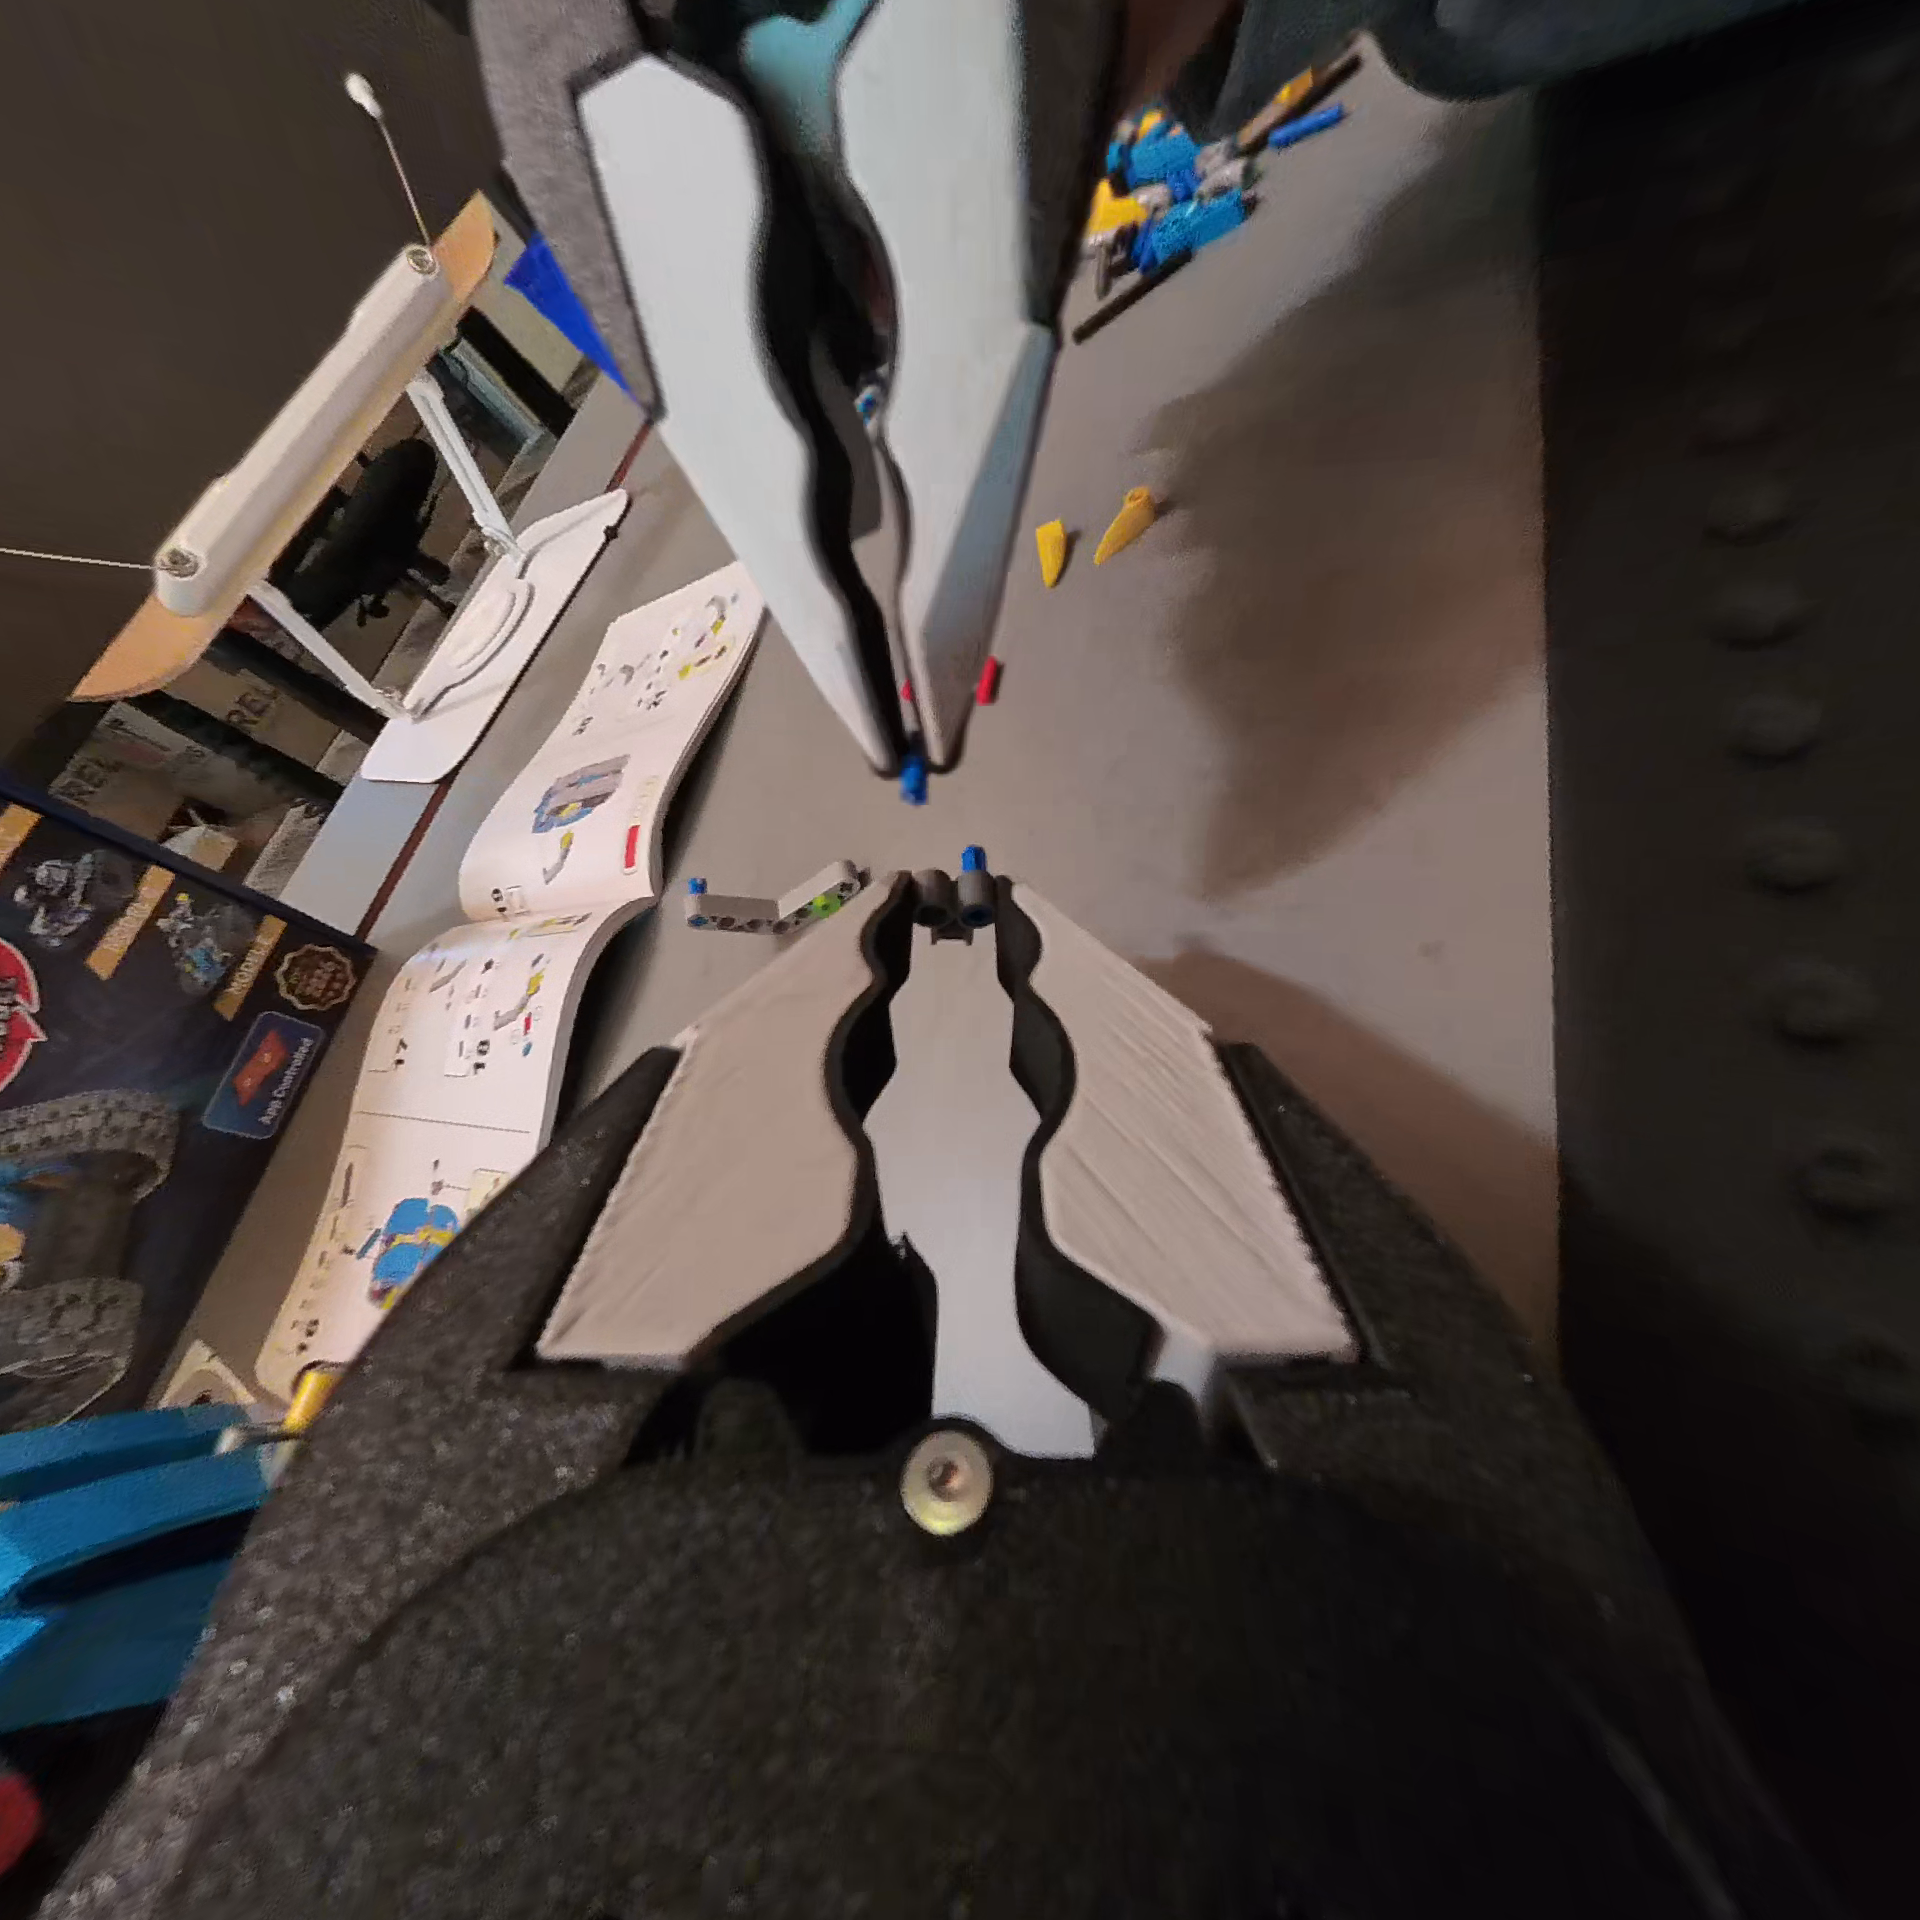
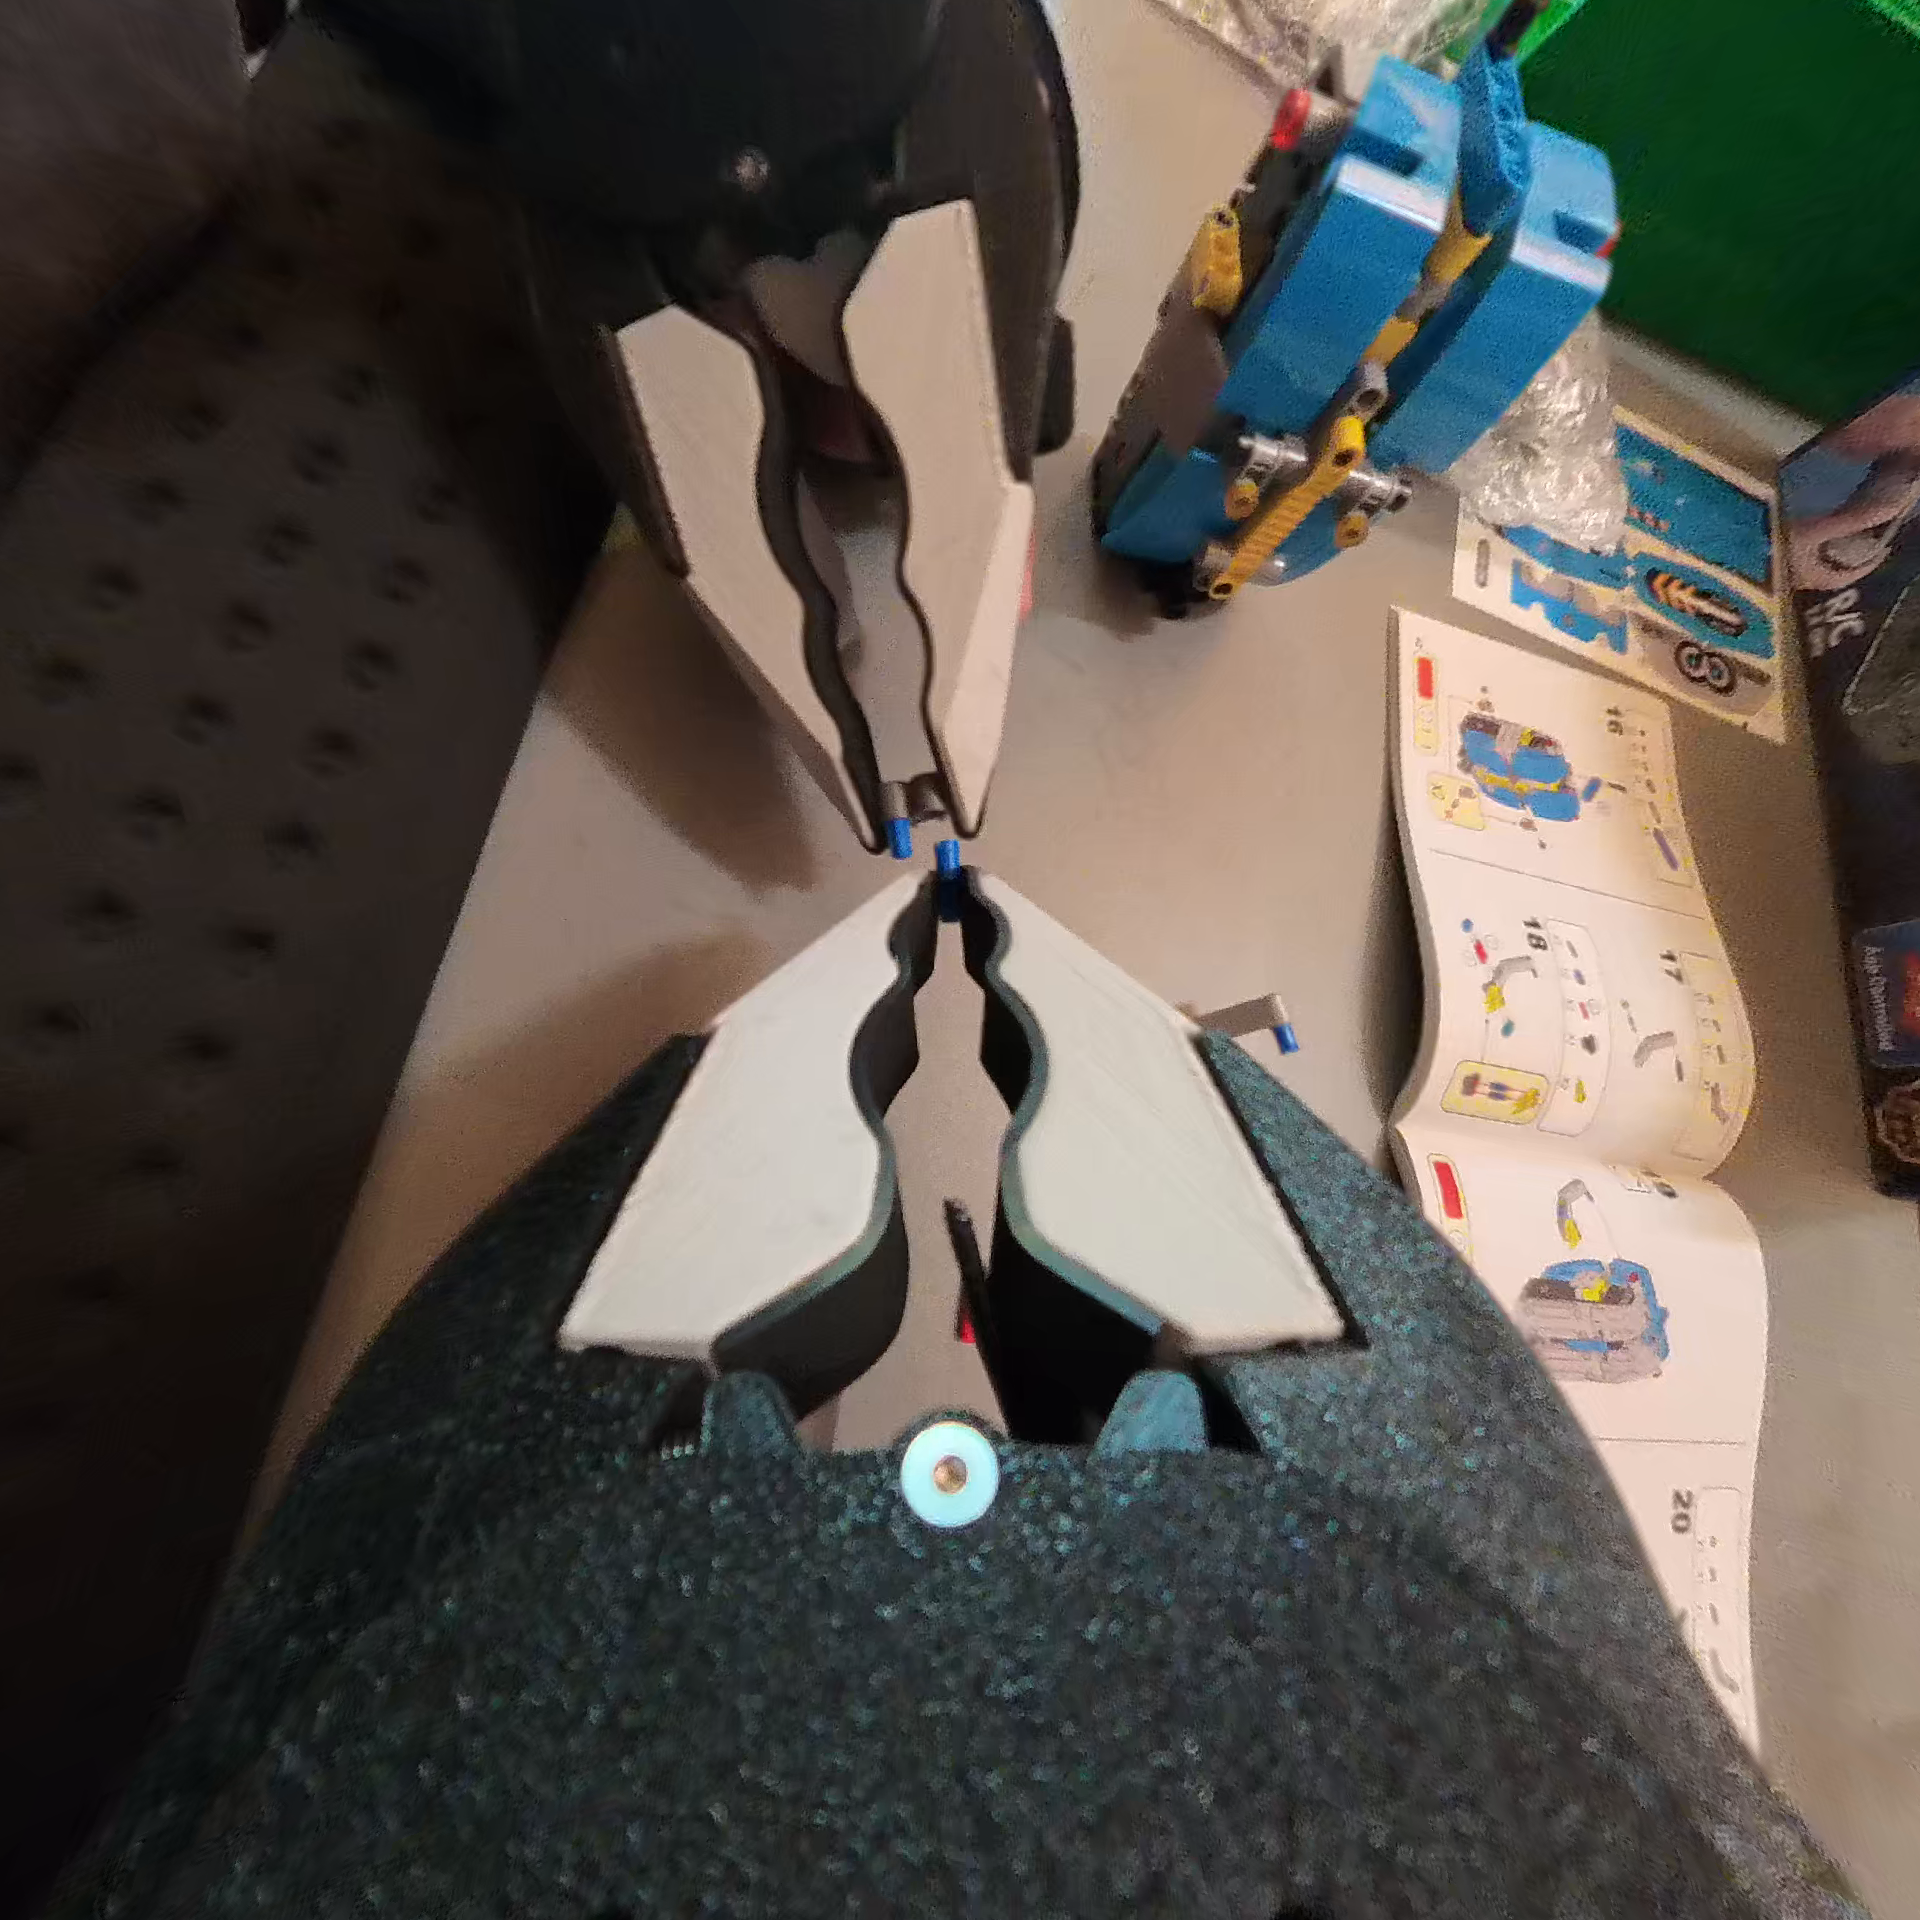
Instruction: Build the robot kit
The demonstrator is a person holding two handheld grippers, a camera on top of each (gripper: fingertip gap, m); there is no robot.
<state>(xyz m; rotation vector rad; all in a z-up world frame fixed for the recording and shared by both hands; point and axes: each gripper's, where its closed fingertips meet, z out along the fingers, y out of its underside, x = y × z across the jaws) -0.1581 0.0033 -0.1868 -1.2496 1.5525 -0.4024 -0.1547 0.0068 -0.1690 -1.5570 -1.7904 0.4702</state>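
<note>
My left gripper (image 1: 951, 899) pinches a small grey connector (image 1: 948, 896) at its fingertips, at the centre of the left wrist frame; blue pins poke out of the connector's top and front. My right gripper (image 2: 948, 883) is pressed together on a single blue pin (image 2: 947, 868), which sticks out past its tips at the middle of the right wrist frame. The two grippers face each other tip to tip above the grey tabletop (image 1: 1299, 727), the pin just short of the connector, not touching.

Just left of my left gripper's tips a light grey bent beam (image 1: 774, 906) with a green dot and a blue pin lies on the tabletop. Further left, an open instruction booklet (image 1: 540, 935) lies flat, with a dark printed box (image 1: 135, 1039) at the left edge. Two yellow wedge pieces (image 1: 1091, 535) lie right of centre, well apart from a heap of blue and yellow parts (image 1: 1174, 197) in the upper right.

In the right wrist frame a blue and yellow partly built model (image 2: 1351, 343) stands in the upper right, with a sticker sheet (image 2: 1621, 582) near it and a green box (image 2: 1766, 187) in the corner.
</note>
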